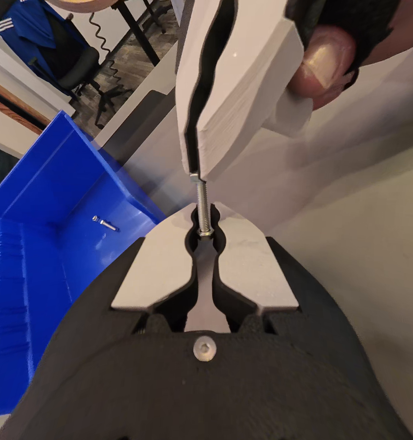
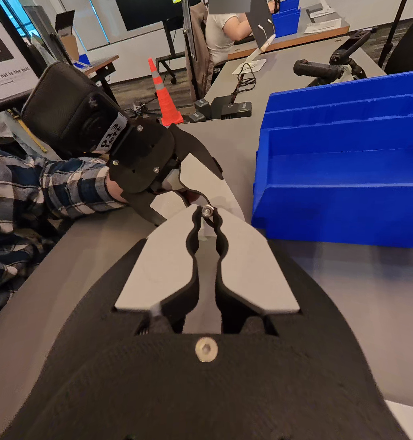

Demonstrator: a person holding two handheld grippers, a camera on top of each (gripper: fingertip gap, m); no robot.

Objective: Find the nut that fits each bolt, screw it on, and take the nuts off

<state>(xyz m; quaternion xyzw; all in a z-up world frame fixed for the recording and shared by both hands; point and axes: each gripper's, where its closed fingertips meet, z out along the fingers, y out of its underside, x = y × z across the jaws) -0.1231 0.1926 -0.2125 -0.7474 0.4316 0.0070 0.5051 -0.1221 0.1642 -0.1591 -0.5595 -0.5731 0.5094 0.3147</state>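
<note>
We see a grey table (image 2: pixel 379 297) with a blue bin (image 2: pixel 343 166) on it; a spare small bolt (image 1: pixel 109 225) and loose nut (image 1: pixel 95 218) lie in the bin. Above the table, our left gripper (image 1: pixel 205 215) is nearly closed on a silver bolt (image 1: pixel 202 204), clamping it at its head end. Our right gripper (image 2: pixel 206 210) is pinched nearly closed on the hex nut (image 2: pixel 207 211) at the bolt's far tip.

Left wrist view: close along its fingers, facing grey table (image 1: pixel 343 214). Right wrist view: same closeness, facing room. Shared, frame centre: bolt (image 1: pixel 202 202), blue bin (image 2: pixel 343 166)
</note>
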